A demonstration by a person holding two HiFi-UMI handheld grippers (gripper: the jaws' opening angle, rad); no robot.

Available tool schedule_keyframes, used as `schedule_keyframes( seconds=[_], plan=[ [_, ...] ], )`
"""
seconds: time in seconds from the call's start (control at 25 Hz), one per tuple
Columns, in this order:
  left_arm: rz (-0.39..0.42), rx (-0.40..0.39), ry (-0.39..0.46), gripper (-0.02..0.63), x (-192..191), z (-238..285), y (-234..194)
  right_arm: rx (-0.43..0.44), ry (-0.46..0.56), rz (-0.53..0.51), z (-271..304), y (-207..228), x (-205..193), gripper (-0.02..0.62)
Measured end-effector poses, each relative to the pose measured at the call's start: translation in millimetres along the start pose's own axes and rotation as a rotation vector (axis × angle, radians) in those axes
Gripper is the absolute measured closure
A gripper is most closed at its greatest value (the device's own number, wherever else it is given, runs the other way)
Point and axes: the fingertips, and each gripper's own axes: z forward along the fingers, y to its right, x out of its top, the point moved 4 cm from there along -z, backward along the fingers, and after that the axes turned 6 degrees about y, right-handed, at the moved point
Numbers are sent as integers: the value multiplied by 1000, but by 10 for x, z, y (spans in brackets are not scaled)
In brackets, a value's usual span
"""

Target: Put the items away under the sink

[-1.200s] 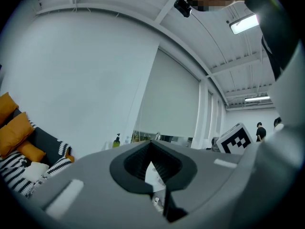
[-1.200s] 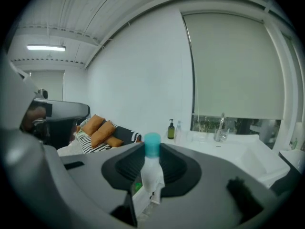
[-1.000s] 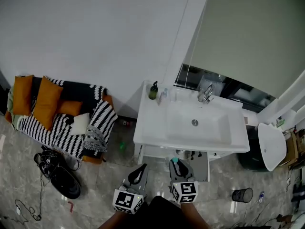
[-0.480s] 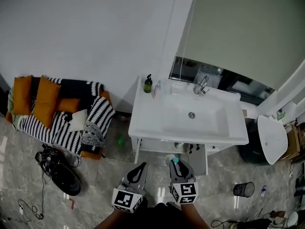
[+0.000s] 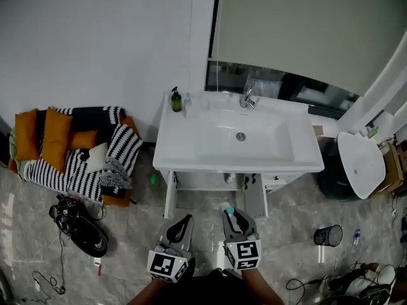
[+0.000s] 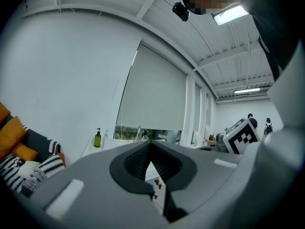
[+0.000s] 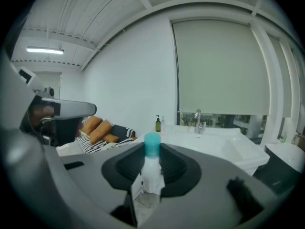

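My right gripper [image 5: 233, 217] is shut on a small white bottle with a teal cap [image 5: 229, 210]. In the right gripper view the bottle [image 7: 152, 144] stands upright between the jaws of that gripper [image 7: 153, 163]. My left gripper [image 5: 182, 225] is beside it on the left, and in the left gripper view [image 6: 150, 144] its jaws meet with nothing between them. Both hang over the floor in front of the white sink [image 5: 191, 146]. The white cabinet [image 5: 213, 180] under the sink has its front open. The left gripper points level and the right tips slightly down.
A green soap bottle [image 5: 176, 100], a clear bottle [image 5: 187, 102] and a faucet [image 5: 247, 98] stand at the sink's back. A striped sofa with orange cushions [image 5: 67, 148] is on the left. Black gear [image 5: 79, 226] lies on the floor. A black bin [image 5: 327, 236] and a white toilet lid [image 5: 360, 170] are on the right.
The sink and cabinet have slid up and left in the head view, with more floor now showing before them. Both grippers keep their place in the picture; the bottle stays held.
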Motion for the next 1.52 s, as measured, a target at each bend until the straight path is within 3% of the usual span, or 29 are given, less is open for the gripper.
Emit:
schedule_keyframes(
  seconds=[0.4,0.76,1.0,1.52],
  plan=[
    [23,-7,-13,600,-252,-98,990,-13,13,-13,-872,433,-276,488],
    [36,-3,-35,598,-480,-226,1525,-6,-9,-2,-1327,660,-656,488],
    [48,-22,-53,600,-686,-134,1509,-35,-19,14,-1320,756,-939,488],
    [60,-83,-49,598,-1126,584,1116,-87,-19,49,-743,987,-1348,488]
  ],
)
